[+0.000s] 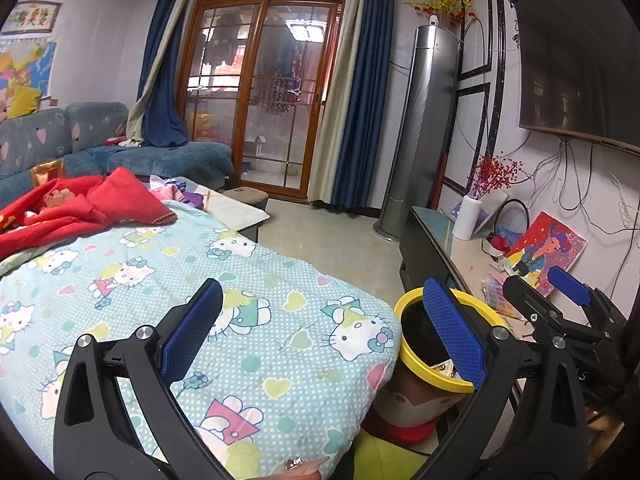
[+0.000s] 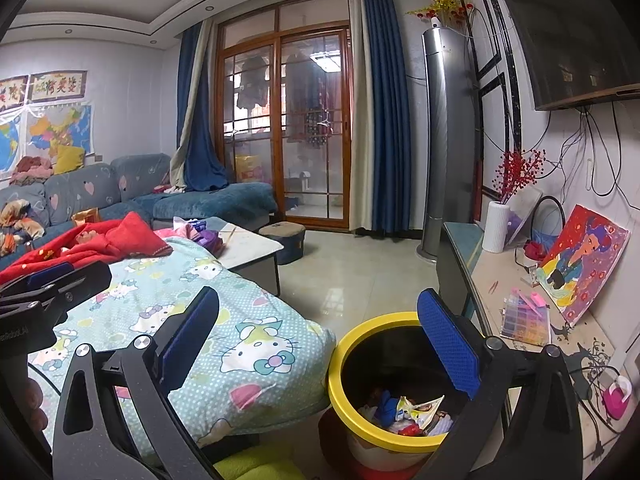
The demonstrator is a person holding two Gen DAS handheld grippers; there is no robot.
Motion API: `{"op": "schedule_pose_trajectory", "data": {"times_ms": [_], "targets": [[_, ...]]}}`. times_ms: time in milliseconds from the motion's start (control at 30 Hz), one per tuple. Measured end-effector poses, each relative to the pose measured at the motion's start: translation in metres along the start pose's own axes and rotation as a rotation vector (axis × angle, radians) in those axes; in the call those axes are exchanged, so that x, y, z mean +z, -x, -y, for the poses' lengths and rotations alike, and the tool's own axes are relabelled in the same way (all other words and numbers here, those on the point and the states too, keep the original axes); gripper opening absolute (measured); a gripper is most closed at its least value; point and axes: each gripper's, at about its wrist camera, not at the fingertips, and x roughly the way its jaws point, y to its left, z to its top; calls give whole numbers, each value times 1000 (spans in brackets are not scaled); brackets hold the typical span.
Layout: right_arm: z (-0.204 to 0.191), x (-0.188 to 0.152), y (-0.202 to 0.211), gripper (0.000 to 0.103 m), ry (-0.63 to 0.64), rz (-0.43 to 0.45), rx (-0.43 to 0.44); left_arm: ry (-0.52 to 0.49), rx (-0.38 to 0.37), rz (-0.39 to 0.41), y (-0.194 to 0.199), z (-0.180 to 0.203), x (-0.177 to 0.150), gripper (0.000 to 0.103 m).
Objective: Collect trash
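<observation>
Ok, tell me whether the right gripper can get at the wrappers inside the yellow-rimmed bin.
Probably yes: the right gripper is open and empty above the bin, whose mouth is uncovered, wrappers exposed.

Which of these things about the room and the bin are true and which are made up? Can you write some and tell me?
1. The trash bin has a yellow rim. True.
2. The bin is empty. False: wrappers and other trash lie at the bottom.
3. The right gripper is squeezing a wrapper. False: it is open and holds nothing.
4. The left gripper is open too. True.
5. The cartoon-cat blanket is mostly red. False: it is light blue with white dots; the red cloth lies further back.
6. A white vase with red berries stands on the sideboard. True.
</observation>
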Motion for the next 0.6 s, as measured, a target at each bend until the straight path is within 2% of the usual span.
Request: {"op": "schedule_pose_trajectory", "data": {"times_ms": [600], "targets": [[1,-1,0,97,2,0,-2,3,14,-3,1,-6,-2,92]]}}
